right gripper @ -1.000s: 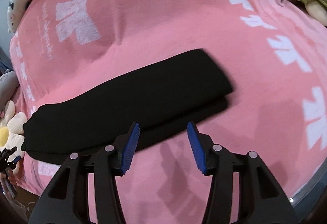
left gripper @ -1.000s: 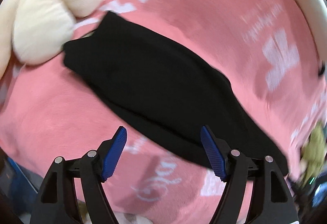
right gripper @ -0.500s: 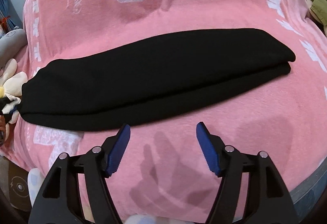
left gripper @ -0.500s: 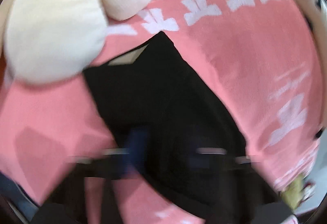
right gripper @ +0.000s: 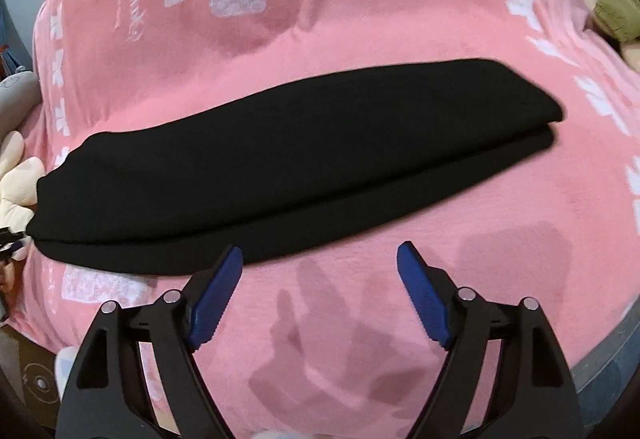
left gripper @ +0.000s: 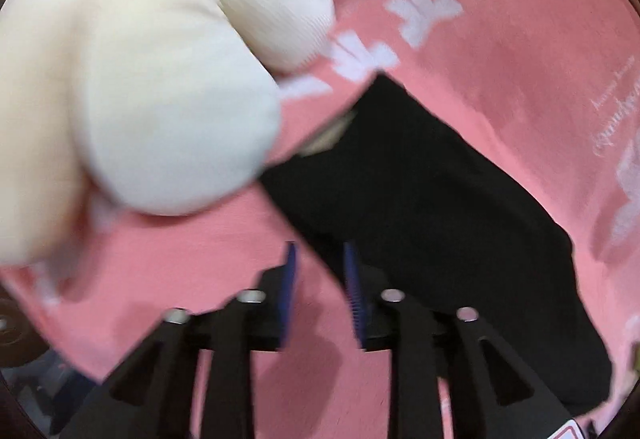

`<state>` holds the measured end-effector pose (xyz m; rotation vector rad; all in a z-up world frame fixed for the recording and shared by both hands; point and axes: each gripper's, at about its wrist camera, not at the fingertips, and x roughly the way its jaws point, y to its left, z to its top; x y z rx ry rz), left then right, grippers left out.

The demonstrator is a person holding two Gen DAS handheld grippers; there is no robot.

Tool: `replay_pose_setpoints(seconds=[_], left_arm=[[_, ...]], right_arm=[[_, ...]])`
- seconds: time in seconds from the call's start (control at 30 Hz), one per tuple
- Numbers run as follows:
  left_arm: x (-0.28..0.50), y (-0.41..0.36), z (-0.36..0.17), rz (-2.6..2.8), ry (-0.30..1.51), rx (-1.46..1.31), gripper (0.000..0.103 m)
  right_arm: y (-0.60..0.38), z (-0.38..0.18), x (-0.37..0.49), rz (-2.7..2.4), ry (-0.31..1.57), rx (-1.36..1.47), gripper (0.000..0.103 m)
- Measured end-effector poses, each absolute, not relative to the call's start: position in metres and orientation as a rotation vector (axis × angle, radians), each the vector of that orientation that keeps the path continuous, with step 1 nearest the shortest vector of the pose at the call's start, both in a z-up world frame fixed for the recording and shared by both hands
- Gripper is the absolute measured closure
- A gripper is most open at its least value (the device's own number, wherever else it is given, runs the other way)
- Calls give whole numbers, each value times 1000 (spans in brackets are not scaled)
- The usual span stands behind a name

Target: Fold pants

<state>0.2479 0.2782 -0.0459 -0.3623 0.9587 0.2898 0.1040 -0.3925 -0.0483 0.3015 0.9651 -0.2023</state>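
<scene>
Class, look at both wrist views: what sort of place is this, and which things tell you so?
Probably a bedroom, on a bed: a pink blanket with bow prints, black pants laid on it, and plush toys such as a flower cushion at its edges.

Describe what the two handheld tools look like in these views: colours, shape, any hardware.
Both look alike. The left tool and the right tool each have two black plastic arms with triangular cut-outs, joined by round silver rivets or pins. Each arm ends in a blue pad with a ridged, toothed gripping face. No cables, sleeves or hands show. A red-and-white label corner sits at the left view's lower edge.
</scene>
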Motion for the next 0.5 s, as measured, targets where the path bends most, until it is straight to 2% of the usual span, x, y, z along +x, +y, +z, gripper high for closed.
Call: replay_pose_setpoints(seconds=[0.1,0.2,0.33,0.5], left_arm=[[224,240,-15,236,871,-293,58],[209,168,2,123,830,-136,48],[203,54,-12,-58,875,66,47],[204,-12,-40,-115,939,141,47]], right_arm=[[-418,-47,99,-262,952,311,25],[-448,-45,100,-301,930,339,25],[-493,-50,112,-388,931,389,25],[-524,-32,123,-482,836,375,24]])
